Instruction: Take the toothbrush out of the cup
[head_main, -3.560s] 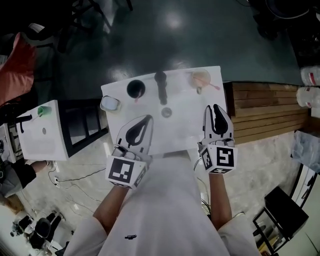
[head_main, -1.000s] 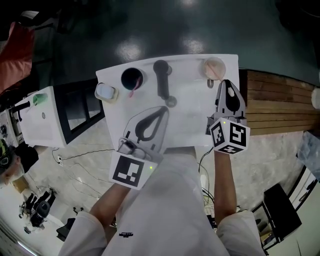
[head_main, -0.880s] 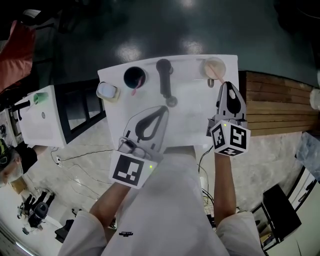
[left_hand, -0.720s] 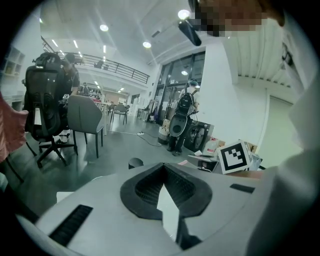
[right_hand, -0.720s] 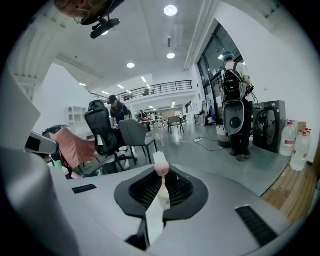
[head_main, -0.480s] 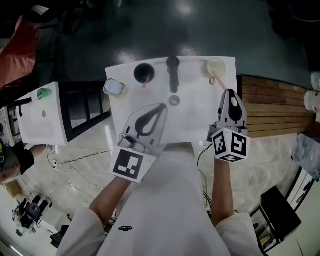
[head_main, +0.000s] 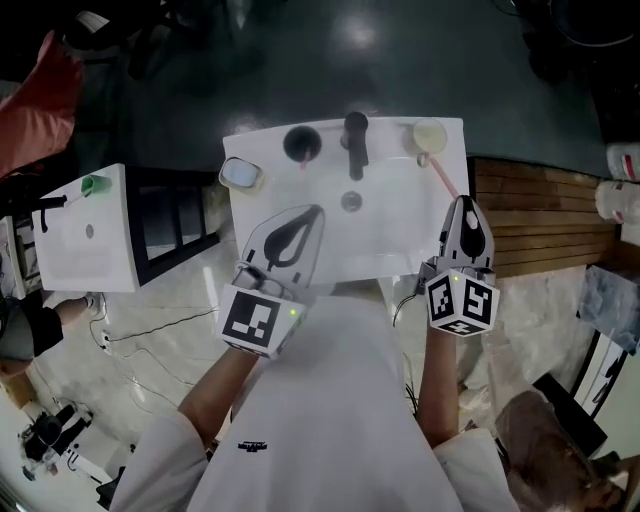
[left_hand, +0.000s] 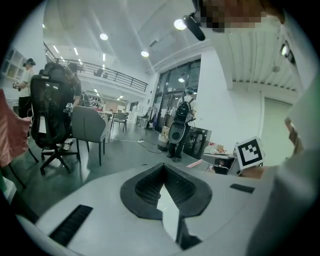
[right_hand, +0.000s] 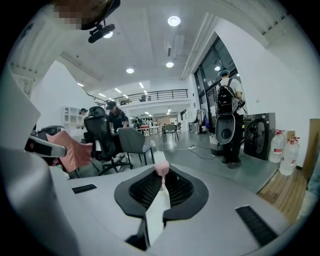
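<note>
while the pink toothbrush is pinched by its handle between the jaws of the right gripper, its far end is seen ahead of the tips, close to the beige cup; whether the rim has been cleared cannot be told. the left gripper is held pressed together on nothing. if the head were caught on the rim, the thin handle could be twisted loose or the cup tipped.

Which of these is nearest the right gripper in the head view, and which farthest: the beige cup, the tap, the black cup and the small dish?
1. Beige cup: back right corner of the sink, just beyond the right gripper.
2. Tap: back middle.
3. Black cup: left of the tap.
4. Small dish: far left edge.
</note>
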